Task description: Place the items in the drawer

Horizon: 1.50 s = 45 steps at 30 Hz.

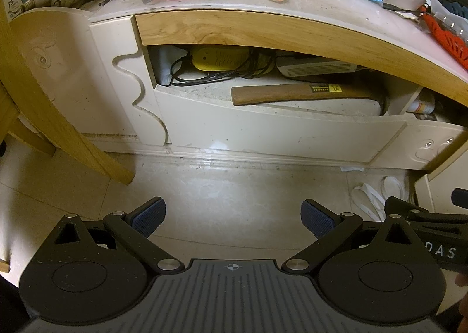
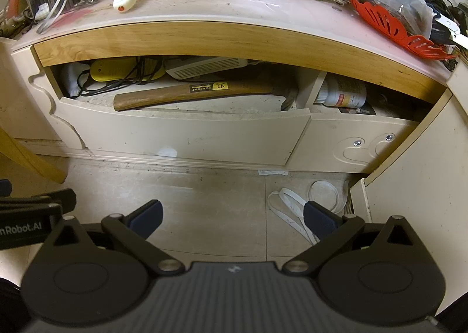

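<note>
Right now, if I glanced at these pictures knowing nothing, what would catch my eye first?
Probably the open drawer under the cluttered desk, with a wooden-handled hammer lying across it and a yellow gadget tangled in black cords behind. On the desktop, a bright red plastic piece stands out at the right. Both grippers hover open and hold nothing above the floor.

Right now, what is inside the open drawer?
A hammer lies in front; behind it a yellow device with black cords and a white box. The desktop hides the back.
</note>
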Available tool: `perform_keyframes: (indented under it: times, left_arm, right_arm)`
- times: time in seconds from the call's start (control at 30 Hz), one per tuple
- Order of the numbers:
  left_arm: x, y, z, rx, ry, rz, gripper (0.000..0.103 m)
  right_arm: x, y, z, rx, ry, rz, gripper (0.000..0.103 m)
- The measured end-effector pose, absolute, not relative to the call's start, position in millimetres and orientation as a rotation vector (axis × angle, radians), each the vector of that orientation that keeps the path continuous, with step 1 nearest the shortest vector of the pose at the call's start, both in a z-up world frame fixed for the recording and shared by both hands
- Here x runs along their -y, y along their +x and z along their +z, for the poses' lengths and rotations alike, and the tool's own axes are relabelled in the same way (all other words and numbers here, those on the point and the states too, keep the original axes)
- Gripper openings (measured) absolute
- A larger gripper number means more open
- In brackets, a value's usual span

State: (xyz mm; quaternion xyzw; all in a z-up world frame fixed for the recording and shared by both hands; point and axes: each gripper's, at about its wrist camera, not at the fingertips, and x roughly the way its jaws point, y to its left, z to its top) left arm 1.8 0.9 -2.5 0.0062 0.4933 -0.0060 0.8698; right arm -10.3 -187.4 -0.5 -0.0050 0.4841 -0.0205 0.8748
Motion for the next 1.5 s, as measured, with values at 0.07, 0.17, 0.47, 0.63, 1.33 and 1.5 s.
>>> perform_keyframes:
  times: [0.07,0.17,0.47,0.63,1.33,1.5]
  left_arm:
    - [-1.3,1.6,-2.5,-1.033,0.013,-0.013,0.102]
    - [-1.4,1.5,-2.4,-1.034,0.012,-0.012,0.102]
    - [-3.2,2.3,-5.2,-1.038,0.012,-0.011,0.102]
    - [-3.9,2.7,-7.7,-1.033,0.011,-0.009,0.102]
    - [1.3,-1.6,-6.3,-0.981,0.046,-0.042,0.102]
    - [0.2,1.0,-2.5,-0.971,0.042,-0.063,0.101]
  right_arm:
    - [187.5,-10.2,-0.5,-1.012,-0.011,-0.042,0.102]
    - [188.1,-9.2,-0.2,-1.013,-0.009,-0.045,0.103]
    - [186.8,-8.5,-0.1,-1.013,-0.009,-0.046,0.103]
    - [187.9,-7.5,-0.6,-1.009,-0.012,-0.04,0.102]
    - [192.2,-10.0,4.3,-0.913,0.049,0.01,0.102]
    - [193.2,-5.7,5.4,-0.878,0.055,0.007,0.103]
